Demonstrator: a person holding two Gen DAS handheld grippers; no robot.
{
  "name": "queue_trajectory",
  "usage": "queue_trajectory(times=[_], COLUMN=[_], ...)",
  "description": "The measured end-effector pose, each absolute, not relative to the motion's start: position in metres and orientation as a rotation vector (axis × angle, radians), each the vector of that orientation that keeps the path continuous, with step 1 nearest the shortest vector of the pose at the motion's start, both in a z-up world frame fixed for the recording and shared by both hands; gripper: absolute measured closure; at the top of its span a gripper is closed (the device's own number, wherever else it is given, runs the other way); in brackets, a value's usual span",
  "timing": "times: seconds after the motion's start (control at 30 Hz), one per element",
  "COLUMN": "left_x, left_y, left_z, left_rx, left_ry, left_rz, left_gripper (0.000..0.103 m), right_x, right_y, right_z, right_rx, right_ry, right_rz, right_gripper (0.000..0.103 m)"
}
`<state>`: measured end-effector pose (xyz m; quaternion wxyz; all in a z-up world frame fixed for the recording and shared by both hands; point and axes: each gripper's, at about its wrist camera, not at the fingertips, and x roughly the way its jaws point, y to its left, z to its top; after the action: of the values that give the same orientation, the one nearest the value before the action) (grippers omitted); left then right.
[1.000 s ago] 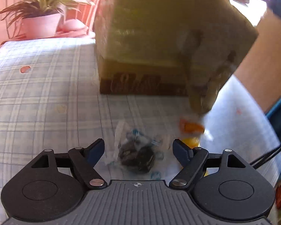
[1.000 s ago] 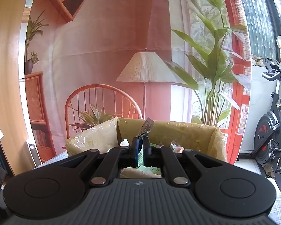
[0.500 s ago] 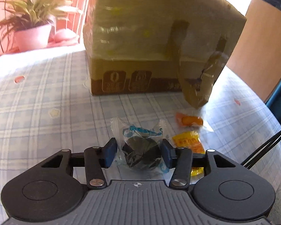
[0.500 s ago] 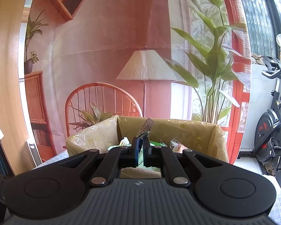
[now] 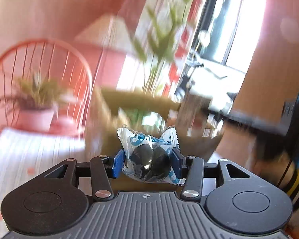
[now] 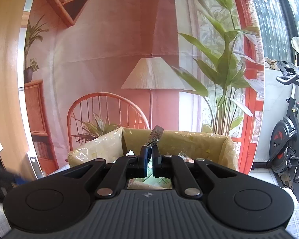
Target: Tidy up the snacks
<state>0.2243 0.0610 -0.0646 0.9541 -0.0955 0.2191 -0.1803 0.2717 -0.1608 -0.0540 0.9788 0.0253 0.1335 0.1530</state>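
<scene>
In the left wrist view the far left holds a red spindle-back chair (image 5: 39,75) with a potted plant (image 5: 35,107) in front of it, both smeared by blur, standing beyond the pale counter (image 5: 29,155) at the near left. The left claw (image 5: 147,160) is closed part-way on a clear snack packet (image 5: 149,155) with blue print and a dark round sweet inside — its blue pads (image 5: 117,163) press the wrapper from both sides, and the packet is held up in the air, near the camera. Behind it lies a blurred cardboard box (image 5: 141,103), with a leafy plant (image 5: 159,39) and a bright window (image 5: 239,20) further right.

In the right wrist view the chair (image 6: 107,115) stands far left, a floor lamp (image 6: 152,75) in the middle, and a tall green plant (image 6: 219,69) right of it. The right claw (image 6: 149,158) is nearly shut, pinching a thin silvery wrapper (image 6: 155,135) that sticks up between its tips — just over the open, tape-covered cardboard box (image 6: 189,141). An exercise bike (image 6: 287,129) stands at the far right.
</scene>
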Motion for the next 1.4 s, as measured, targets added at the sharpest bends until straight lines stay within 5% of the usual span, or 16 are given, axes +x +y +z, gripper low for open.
queue_trajectory(times=[0.27,0.6,0.8,1.03,1.4], left_x=[0.301,0.387,0.392,0.383,0.307], left_y=[0.035,0.011,0.005,0.002,0.034], left_z=[-0.024,-0.041,-0.046,-0.040,-0.019], left_rx=[-0.125,-0.063,-0.038,0.007,-0.040], left_ry=[0.416,0.534,0.561,0.552,0.497], left_rz=[-0.333,-0.273,-0.276,-0.261,-0.280], left_gripper=[0.051,0.050,0.047,0.029,0.023], right_x=[0.298,0.334,0.338,0.326,0.272], right_y=[-0.163,-0.160,-0.161,-0.165,-0.168], right_z=[-0.051,-0.073,-0.077,-0.069,-0.051], right_rx=[0.092,0.096,0.067,0.054,0.103], right_ry=[0.292,0.397,0.423,0.399,0.333], right_rz=[0.278,0.248,0.195,0.168,0.215], right_gripper=[0.098,0.098,0.096,0.094,0.094])
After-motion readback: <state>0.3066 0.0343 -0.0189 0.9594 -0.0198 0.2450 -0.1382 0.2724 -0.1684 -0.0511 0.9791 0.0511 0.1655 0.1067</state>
